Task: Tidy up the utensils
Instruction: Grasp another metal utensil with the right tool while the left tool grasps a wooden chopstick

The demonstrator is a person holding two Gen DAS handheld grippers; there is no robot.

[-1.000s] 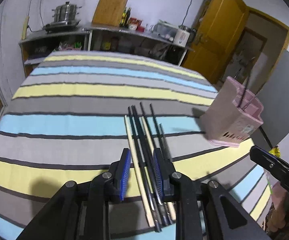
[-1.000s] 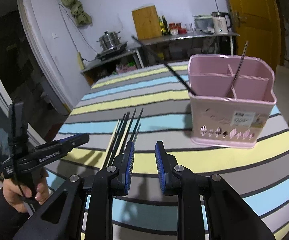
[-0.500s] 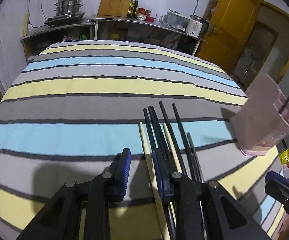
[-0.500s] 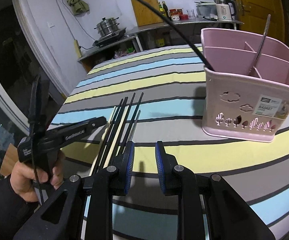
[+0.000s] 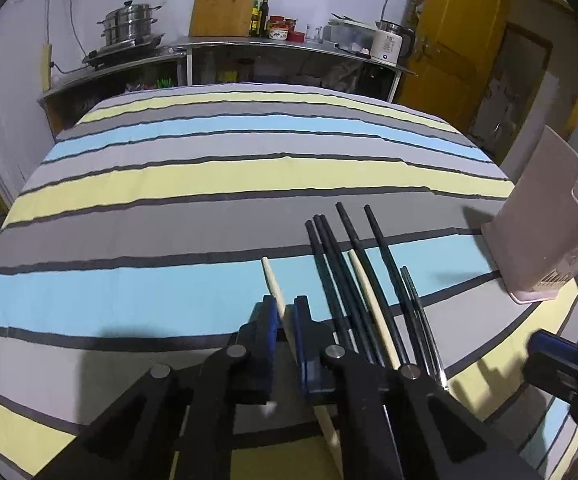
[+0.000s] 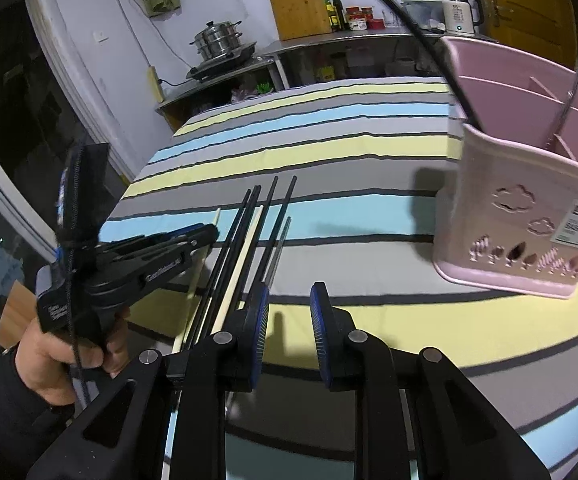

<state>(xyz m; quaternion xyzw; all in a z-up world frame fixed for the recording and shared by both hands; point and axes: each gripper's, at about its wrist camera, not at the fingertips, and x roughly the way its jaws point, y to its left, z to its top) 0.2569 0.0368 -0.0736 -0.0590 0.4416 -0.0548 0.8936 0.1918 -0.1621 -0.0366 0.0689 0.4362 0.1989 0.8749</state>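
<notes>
Left view: the left gripper (image 5: pixel 285 316) has its jaws narrowed around a pale chopstick (image 5: pixel 271 280), which lies on the striped cloth (image 5: pixel 169 216) left of the other chopsticks (image 5: pixel 353 280); open cloth stretches ahead and left, and the pink basket (image 5: pixel 545 232) stands at the right edge. Right view: the right gripper (image 6: pixel 289 312) hangs with jaws wide and empty, basket (image 6: pixel 529 216) ahead right holding a black chopstick (image 6: pixel 429 36), chopsticks (image 6: pixel 249 240) left, a shelf (image 6: pixel 329 40) beyond.
</notes>
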